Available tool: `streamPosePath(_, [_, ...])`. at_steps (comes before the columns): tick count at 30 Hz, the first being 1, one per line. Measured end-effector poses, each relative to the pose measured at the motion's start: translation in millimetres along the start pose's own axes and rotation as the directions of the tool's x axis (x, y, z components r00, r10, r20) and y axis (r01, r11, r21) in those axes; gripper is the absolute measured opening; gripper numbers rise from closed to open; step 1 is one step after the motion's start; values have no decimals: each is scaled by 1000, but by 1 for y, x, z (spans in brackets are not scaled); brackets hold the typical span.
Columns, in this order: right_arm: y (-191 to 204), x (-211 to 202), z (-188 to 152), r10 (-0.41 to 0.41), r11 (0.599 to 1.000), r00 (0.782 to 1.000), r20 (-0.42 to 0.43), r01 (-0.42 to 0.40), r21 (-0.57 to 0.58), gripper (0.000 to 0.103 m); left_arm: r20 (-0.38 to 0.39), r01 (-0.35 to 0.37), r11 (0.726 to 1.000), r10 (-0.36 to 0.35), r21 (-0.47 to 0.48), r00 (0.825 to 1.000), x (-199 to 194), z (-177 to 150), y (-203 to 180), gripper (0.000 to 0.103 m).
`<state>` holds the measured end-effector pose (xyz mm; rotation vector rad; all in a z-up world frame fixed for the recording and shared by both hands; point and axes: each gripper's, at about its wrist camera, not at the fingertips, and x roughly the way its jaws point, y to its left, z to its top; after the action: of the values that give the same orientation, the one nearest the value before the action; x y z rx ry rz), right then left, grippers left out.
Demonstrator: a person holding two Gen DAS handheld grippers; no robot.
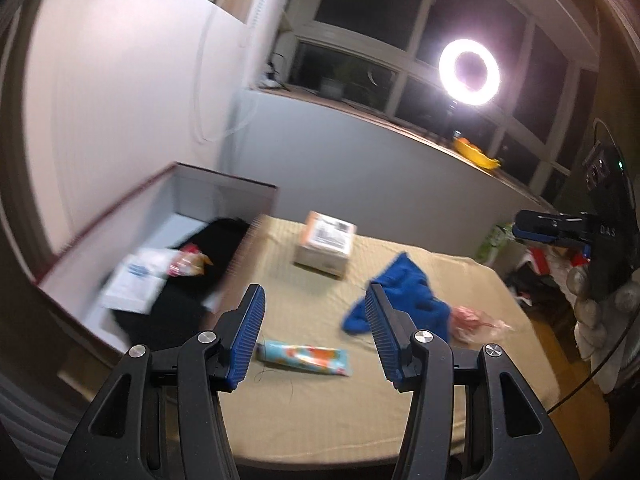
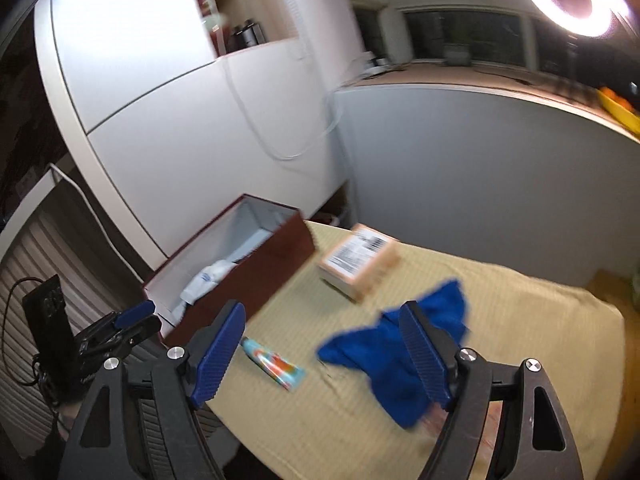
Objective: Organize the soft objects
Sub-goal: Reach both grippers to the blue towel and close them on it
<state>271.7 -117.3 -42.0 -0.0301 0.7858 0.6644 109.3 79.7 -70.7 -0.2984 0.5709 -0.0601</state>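
In the left wrist view, the left tool (image 1: 316, 334) sits at the bottom with its two blue pads apart and nothing between them. Just past it a small tube (image 1: 303, 357) lies flat on the tan counter (image 1: 320, 420). To the right of the tube is a blue cloth (image 1: 404, 294), with a pink wrapper (image 1: 476, 320) touching its right side. Farther back stands a cardboard parcel (image 1: 325, 248). At the left edge is an open box (image 1: 132, 216) with a black cloth (image 1: 208, 276), a white packet (image 1: 136, 282) and a snack bag (image 1: 188, 264) inside.

In the right wrist view, the right tool (image 2: 324, 354) is wide open and empty, and its right pad hides part of the blue cloth. A ring light (image 1: 469, 72) shines at the upper right.
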Motion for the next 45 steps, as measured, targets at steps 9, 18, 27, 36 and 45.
streamPosePath(9, [-71, -48, -50, -54, 990, 998, 12, 52, 130, 77, -97, 89, 996, -86, 31, 992, 41, -20, -52, 51])
streamPosePath(18, [-119, -11, -49, 22, 976, 997, -75, -5, 217, 77, -183, 164, 986, -160, 10, 970, 89, -33, -84, 59])
streamPosePath(27, [-139, 83, -23, 121, 950, 964, -235, -44, 310, 77, -276, 175, 984, -178, -34, 945, 150, -42, -91, 59])
streamPosePath(36, [-152, 163, -4, 70, 945, 919, -387, 63, 320, 77, -328, 189, 978, -208, -90, 922, 196, -43, -88, 59])
streamPosePath(45, [-150, 198, -14, 96, 943, 876, -474, 72, 324, 77, -337, 216, 968, -247, -127, 909, 214, -45, -89, 57])
